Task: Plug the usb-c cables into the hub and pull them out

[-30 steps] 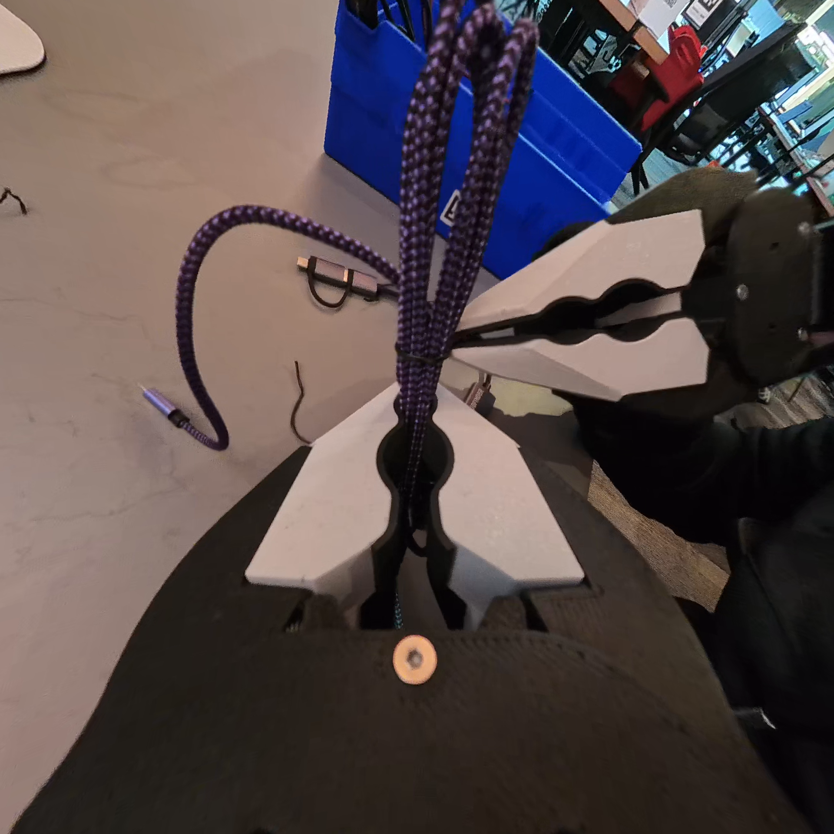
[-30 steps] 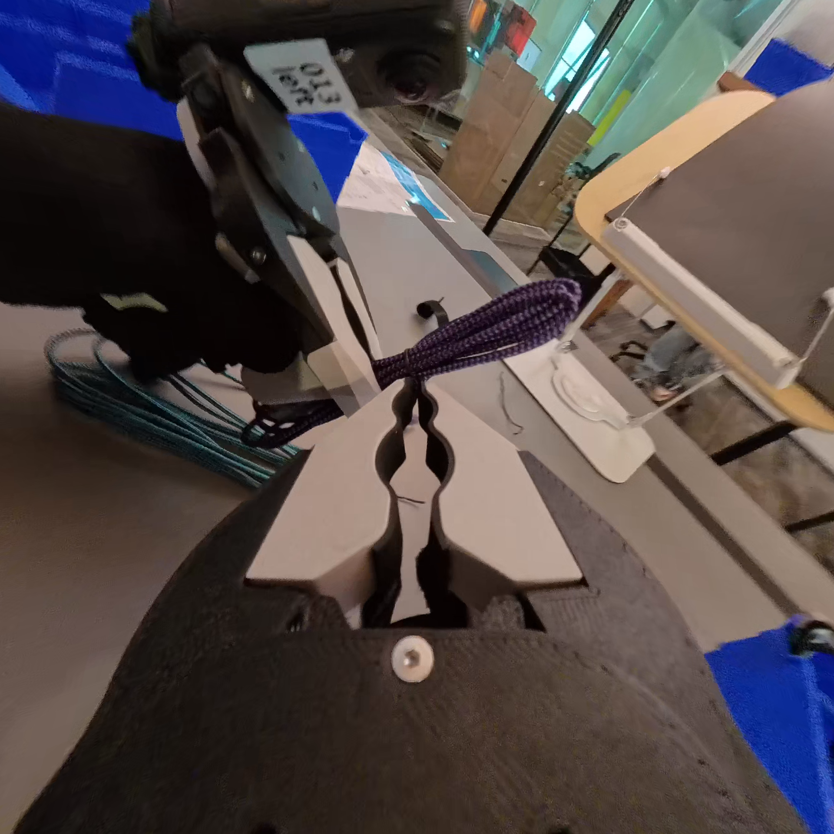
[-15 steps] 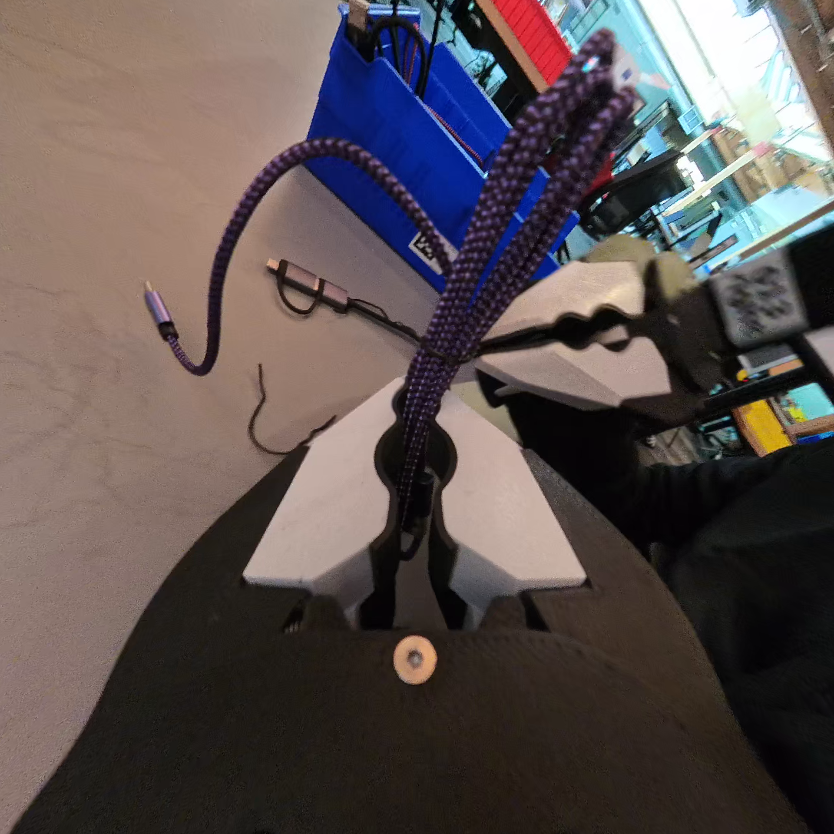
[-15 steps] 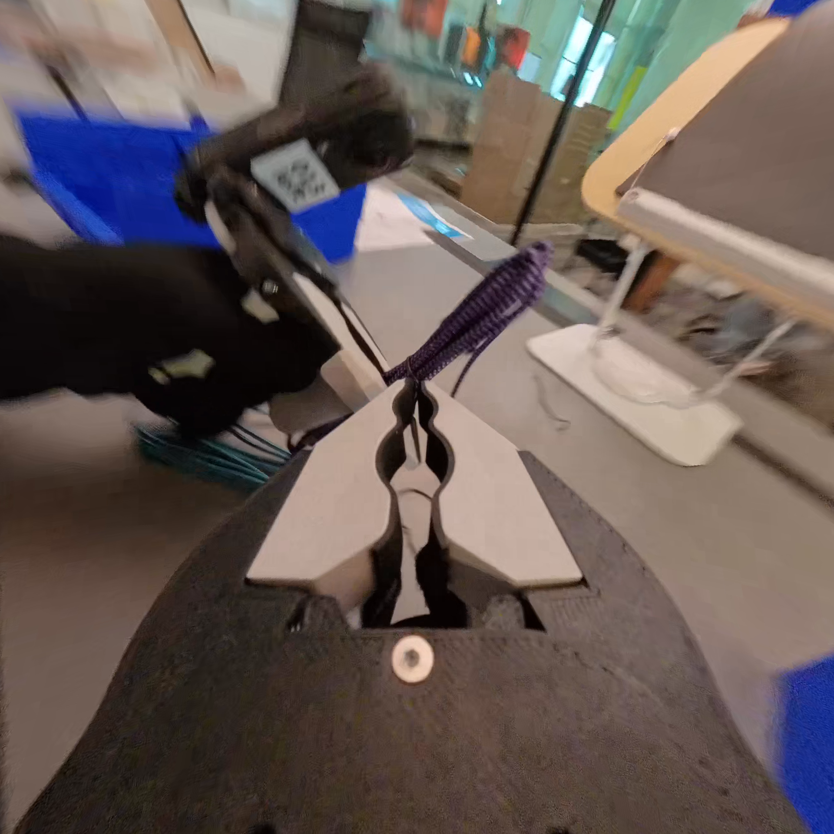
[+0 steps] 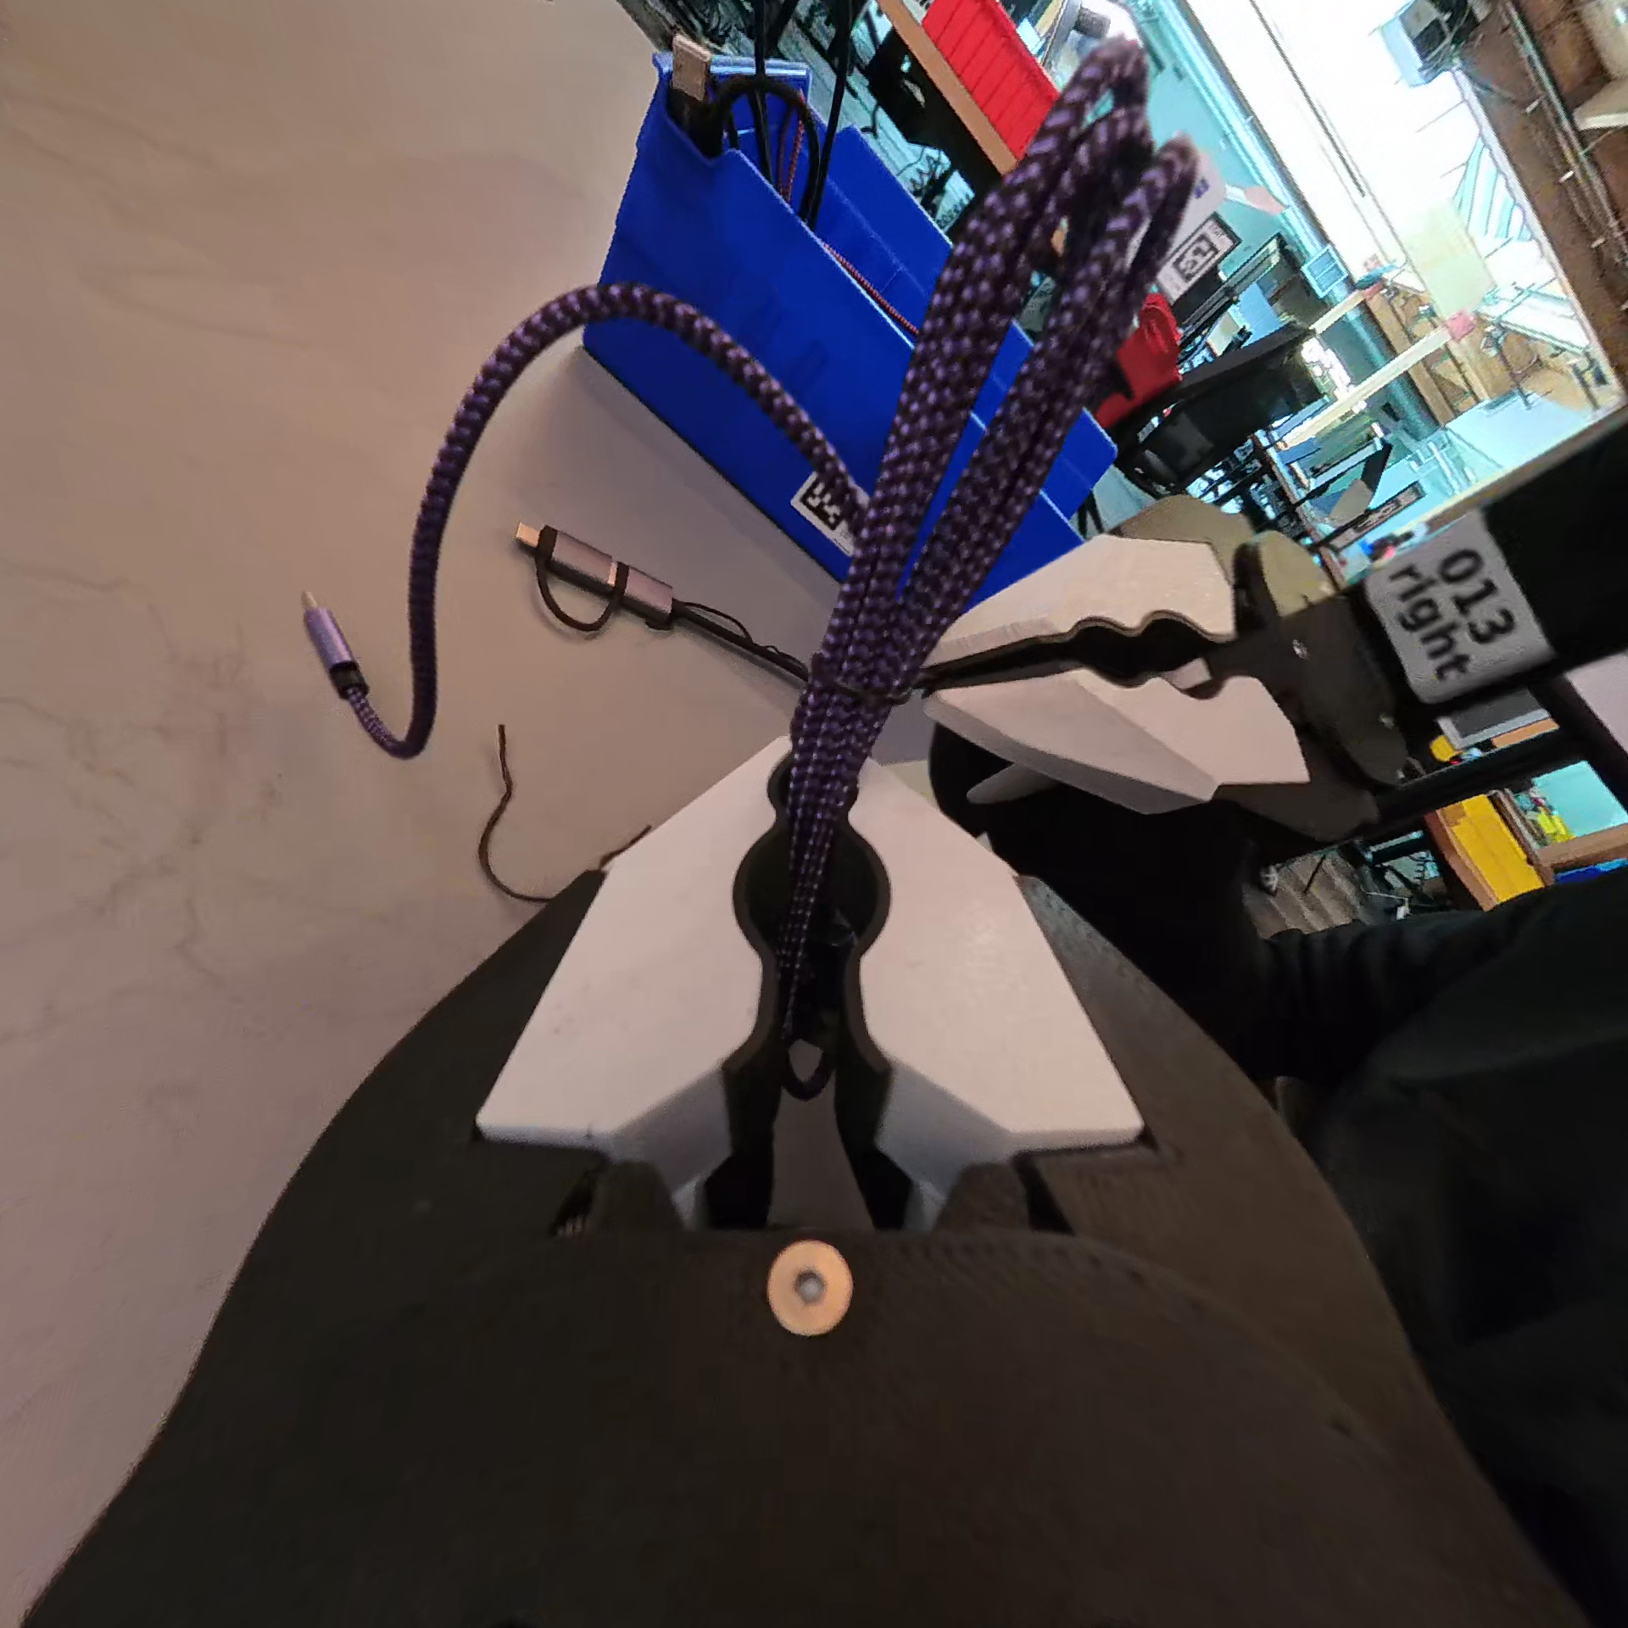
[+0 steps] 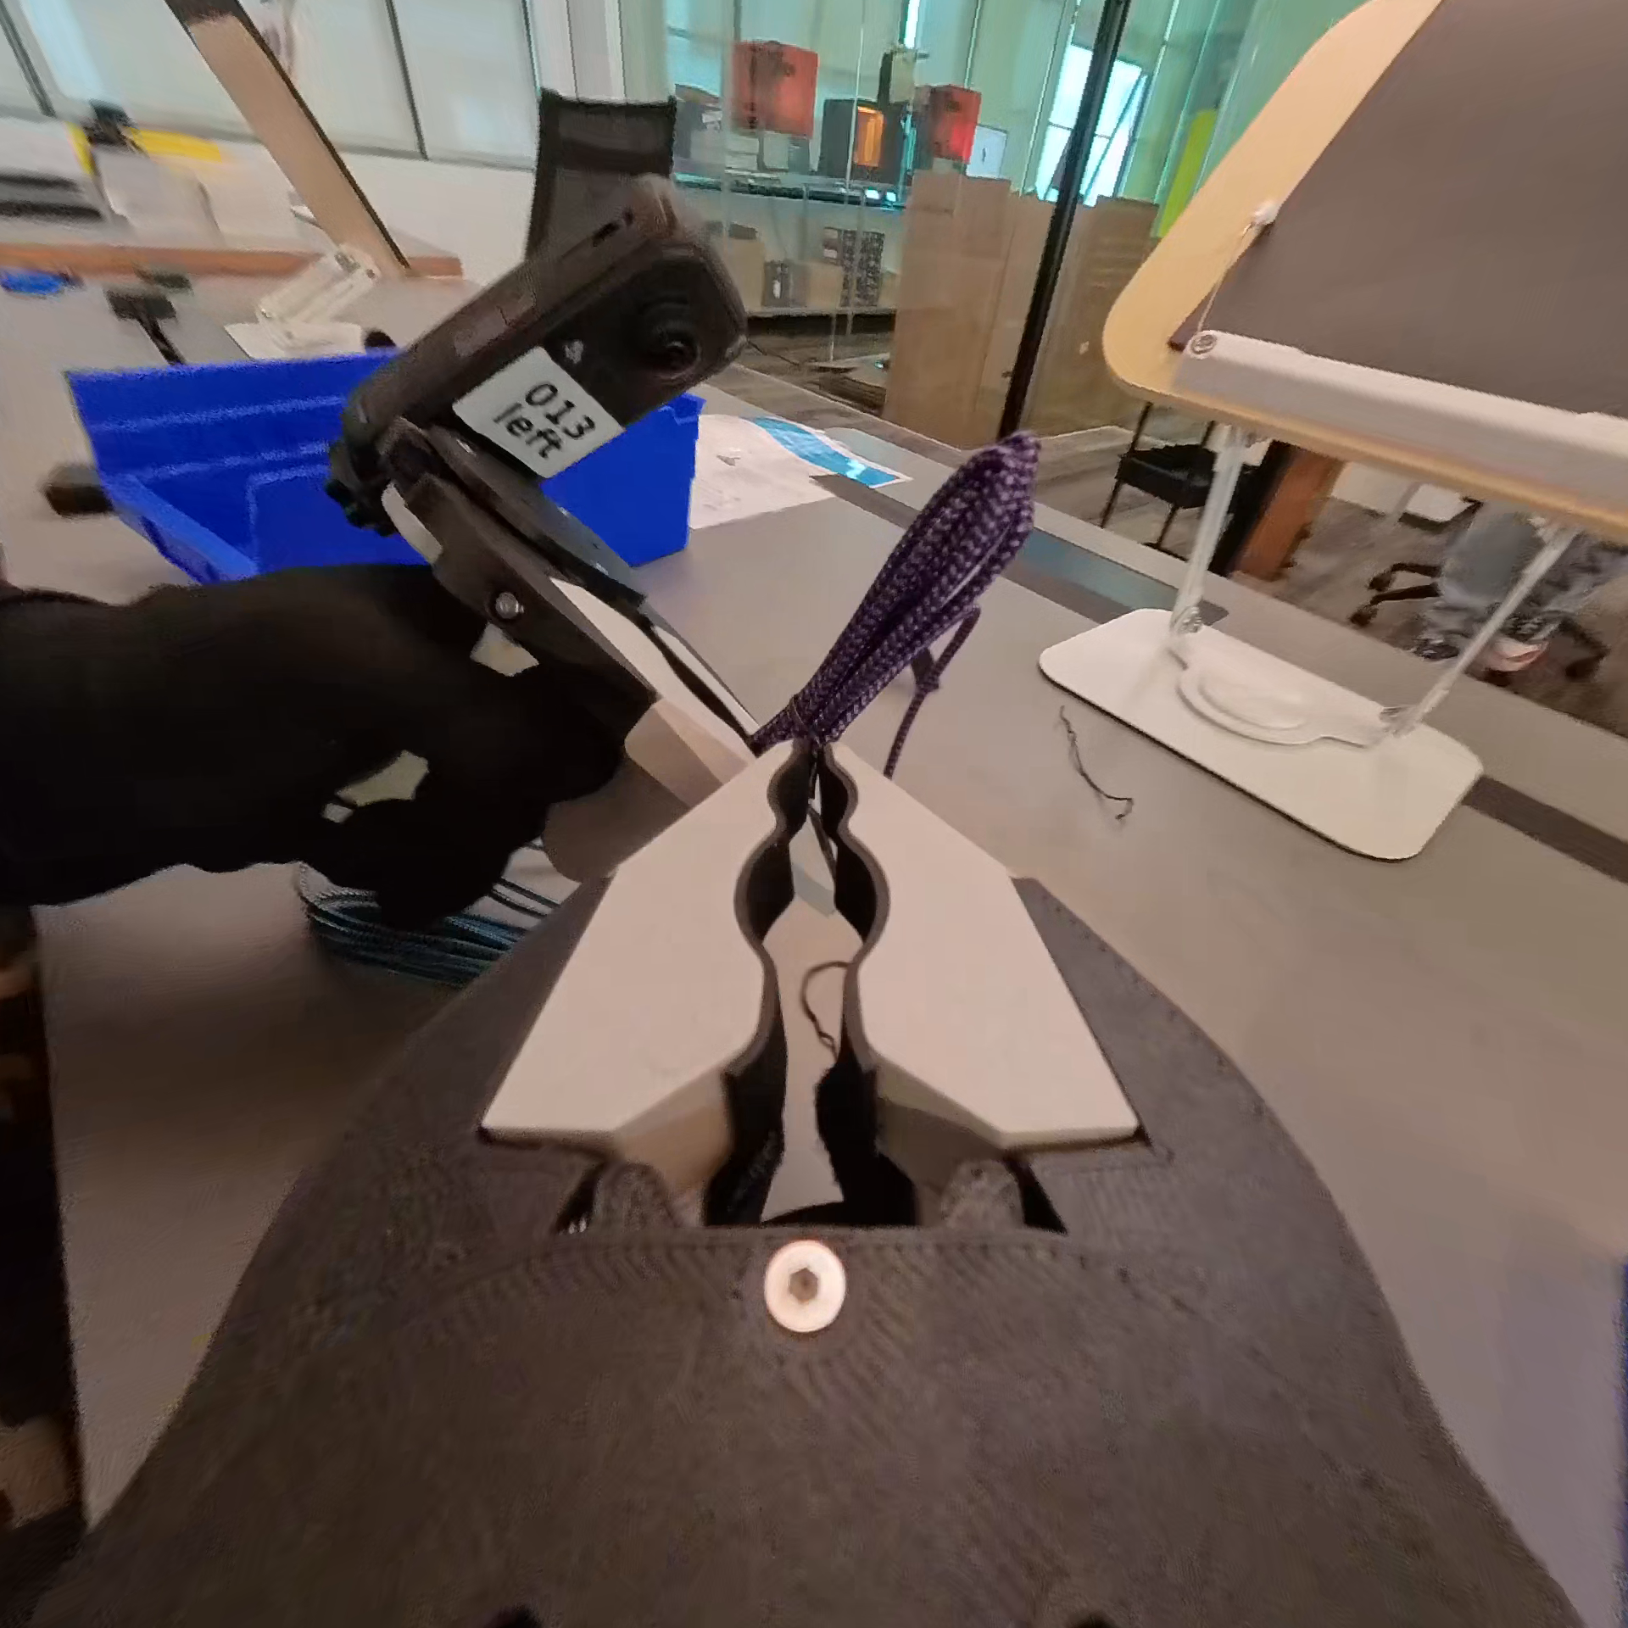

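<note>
Above the grey table (image 5: 220, 264), left claw (image 5: 815, 775) pinching bundled purple cable (image 5: 995, 370); right claw (image 6: 812, 759) nipping its black tie (image 5: 859, 696)

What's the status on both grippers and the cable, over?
Left gripper shut on purple cable bundle. Right gripper pinching its black tie. Hub lies untouched on table; nothing plugged in.

Purple-black braided cable (image 5: 934, 493), blue bin (image 5: 793, 291), grey-fingered black tool (image 5: 815, 775), teal cable coil (image 6: 414, 938)

bright daylight, wide-angle distortion, blurred edges
</note>
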Demonstrator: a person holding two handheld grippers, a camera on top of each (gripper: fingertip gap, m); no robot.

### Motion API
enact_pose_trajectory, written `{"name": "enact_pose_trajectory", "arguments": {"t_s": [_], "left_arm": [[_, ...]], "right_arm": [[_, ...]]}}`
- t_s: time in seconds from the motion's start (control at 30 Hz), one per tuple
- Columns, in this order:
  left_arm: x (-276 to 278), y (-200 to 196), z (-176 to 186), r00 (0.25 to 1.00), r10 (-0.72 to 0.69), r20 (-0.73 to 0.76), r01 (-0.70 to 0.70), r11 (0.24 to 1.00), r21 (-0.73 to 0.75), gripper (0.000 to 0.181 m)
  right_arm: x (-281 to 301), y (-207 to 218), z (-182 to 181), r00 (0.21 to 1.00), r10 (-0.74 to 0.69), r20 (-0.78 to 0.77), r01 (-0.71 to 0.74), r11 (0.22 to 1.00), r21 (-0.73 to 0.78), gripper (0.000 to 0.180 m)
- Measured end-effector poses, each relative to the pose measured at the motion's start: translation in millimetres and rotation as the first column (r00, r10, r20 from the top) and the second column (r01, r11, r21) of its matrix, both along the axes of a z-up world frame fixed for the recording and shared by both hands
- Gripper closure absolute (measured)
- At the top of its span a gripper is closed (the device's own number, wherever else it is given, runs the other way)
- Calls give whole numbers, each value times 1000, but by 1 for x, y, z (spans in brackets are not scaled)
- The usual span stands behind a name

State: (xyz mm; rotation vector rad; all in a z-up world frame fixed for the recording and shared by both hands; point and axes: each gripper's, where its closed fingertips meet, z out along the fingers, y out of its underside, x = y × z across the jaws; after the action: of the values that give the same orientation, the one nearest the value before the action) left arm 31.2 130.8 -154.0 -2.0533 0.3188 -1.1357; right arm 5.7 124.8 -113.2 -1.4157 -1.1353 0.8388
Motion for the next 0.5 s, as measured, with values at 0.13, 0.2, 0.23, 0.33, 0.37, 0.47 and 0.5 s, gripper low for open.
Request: {"name": "enact_pose_trajectory", "arguments": {"t_s": [0.13,0.2,0.23,0.33,0.37,0.47,0.5], "left_arm": [[0,-1,-3,1000,8,-4,-8,1000,2,181],[2,-3,-3,1000,7,-4,-7,1000,4,181],[3,-3,-2,1000,2,12,-2,1000,-2,181],[-16,7,-1,994,83,72,-81,996,-25,181],[-26,10,-1,991,104,83,-101,994,-33,181],[-32,7,2,993,89,76,-89,996,-6,181],[-28,5,3,995,77,66,-77,997,5,181]], "right_arm": [[1,-1,-5,989,-93,115,69,977,201,180],[3,-2,-5,987,-105,121,72,966,247,180],[4,-3,-4,985,-121,124,81,955,285,180],[7,-8,5,986,-131,100,87,930,358,180],[10,-11,11,990,-120,74,86,929,359,180],[11,-9,9,993,-96,68,72,951,302,180],[9,-8,6,996,-66,60,49,968,245,180]]}}
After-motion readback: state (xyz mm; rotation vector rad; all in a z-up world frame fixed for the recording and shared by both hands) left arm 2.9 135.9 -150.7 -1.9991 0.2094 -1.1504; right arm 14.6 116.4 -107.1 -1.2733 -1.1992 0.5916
